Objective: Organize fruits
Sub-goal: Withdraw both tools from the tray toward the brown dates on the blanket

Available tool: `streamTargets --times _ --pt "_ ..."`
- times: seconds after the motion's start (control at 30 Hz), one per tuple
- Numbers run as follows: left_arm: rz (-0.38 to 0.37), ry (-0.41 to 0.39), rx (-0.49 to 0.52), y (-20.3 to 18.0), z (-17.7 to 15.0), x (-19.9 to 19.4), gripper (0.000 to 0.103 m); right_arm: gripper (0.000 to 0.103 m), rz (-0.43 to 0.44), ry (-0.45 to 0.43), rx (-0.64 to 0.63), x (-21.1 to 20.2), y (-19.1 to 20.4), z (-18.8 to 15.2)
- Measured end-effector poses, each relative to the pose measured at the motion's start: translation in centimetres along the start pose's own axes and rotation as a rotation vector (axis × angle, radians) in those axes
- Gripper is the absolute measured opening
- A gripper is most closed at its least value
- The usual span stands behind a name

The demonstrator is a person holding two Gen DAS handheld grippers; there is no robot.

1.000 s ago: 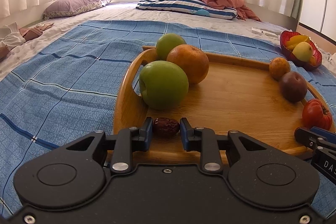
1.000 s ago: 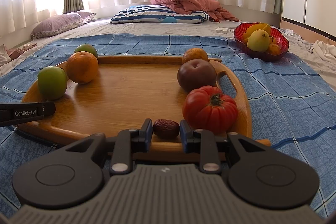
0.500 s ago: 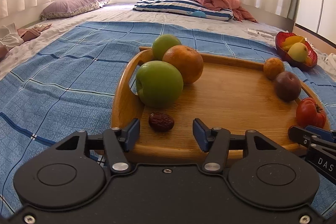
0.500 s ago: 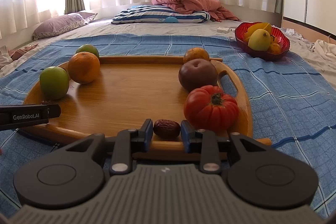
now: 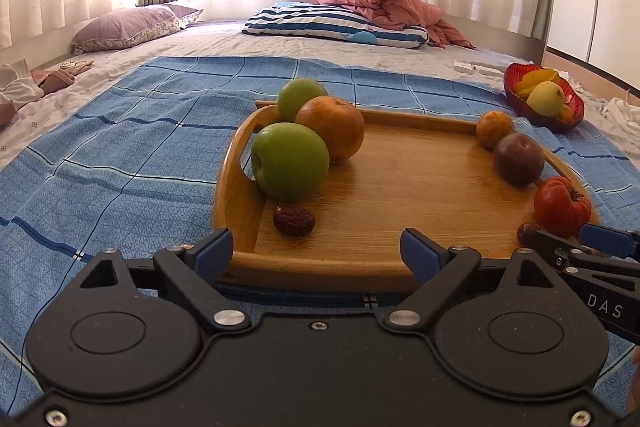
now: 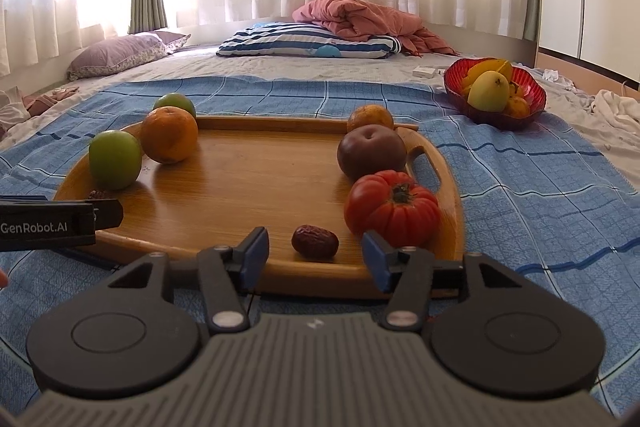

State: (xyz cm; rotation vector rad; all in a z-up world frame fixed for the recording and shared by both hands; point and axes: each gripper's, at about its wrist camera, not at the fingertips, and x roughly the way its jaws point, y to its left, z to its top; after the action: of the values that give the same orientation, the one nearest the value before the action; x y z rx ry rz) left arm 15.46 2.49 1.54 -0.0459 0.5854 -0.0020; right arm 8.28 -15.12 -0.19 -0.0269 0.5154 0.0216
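While both grippers stand at the near edge of the wooden tray point(image 5: 400, 267), neither holds anything. Left gripper point(image 5: 316, 247): jaws spread wide; a dried red date point(image 5: 293, 220) lies on the tray just ahead of them, near the near left corner, just in front of a green apple point(image 5: 290, 161). Right gripper point(image 6: 315, 259): jaws parted; a second date point(image 6: 315, 242) lies between and slightly beyond its fingertips at the near edge, clear of both pads, just beside a ribbed red tomato point(image 6: 392, 213).
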Motion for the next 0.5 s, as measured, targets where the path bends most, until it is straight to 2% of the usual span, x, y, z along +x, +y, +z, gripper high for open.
streamTargets --times 0.3,0.5 --pt "-0.049 0.003 0.019 -1.1 -1.3 -2.0 0.096 0.086 -0.004 -0.036 -0.02 -2.3 -0.6 -0.4" --pt "-0.072 0.018 0.015 -1.8 -2.4 -2.8 0.098 0.088 -0.018 -0.043 -0.015 -3.5 -1.4 -1.1"
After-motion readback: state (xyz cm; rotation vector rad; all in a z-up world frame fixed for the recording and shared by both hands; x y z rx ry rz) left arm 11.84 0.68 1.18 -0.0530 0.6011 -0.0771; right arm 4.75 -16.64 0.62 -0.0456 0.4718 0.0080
